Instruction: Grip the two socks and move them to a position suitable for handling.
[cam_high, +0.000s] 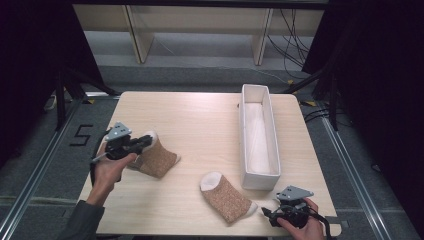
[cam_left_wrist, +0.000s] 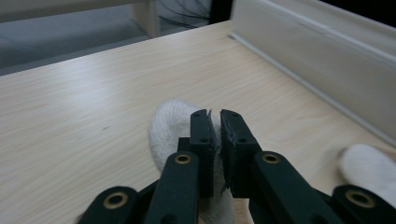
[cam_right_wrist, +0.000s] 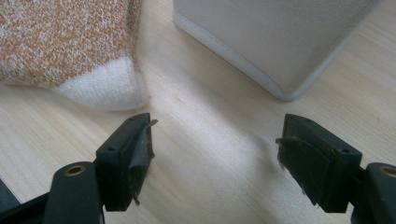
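Note:
Two brown speckled socks with white ends lie on the wooden table (cam_high: 200, 120). My left gripper (cam_high: 146, 141) is shut on the white end of the left sock (cam_high: 159, 159), and that end stands raised off the table. In the left gripper view the gripper (cam_left_wrist: 215, 115) pinches white knit (cam_left_wrist: 170, 126) between nearly closed jaws. The second sock (cam_high: 225, 197) lies flat near the front edge. My right gripper (cam_high: 267, 214) sits just right of its white toe. In the right gripper view the gripper (cam_right_wrist: 215, 135) stands open over bare wood, with the sock's toe (cam_right_wrist: 105, 86) just beyond the left jaw.
A long white bin (cam_high: 274, 145) stands on the right half of the table, running front to back; its near corner (cam_right_wrist: 280, 37) is close ahead of my right gripper. Its side wall (cam_left_wrist: 327, 60) shows beyond the left gripper. Cables and shelf legs lie behind the table.

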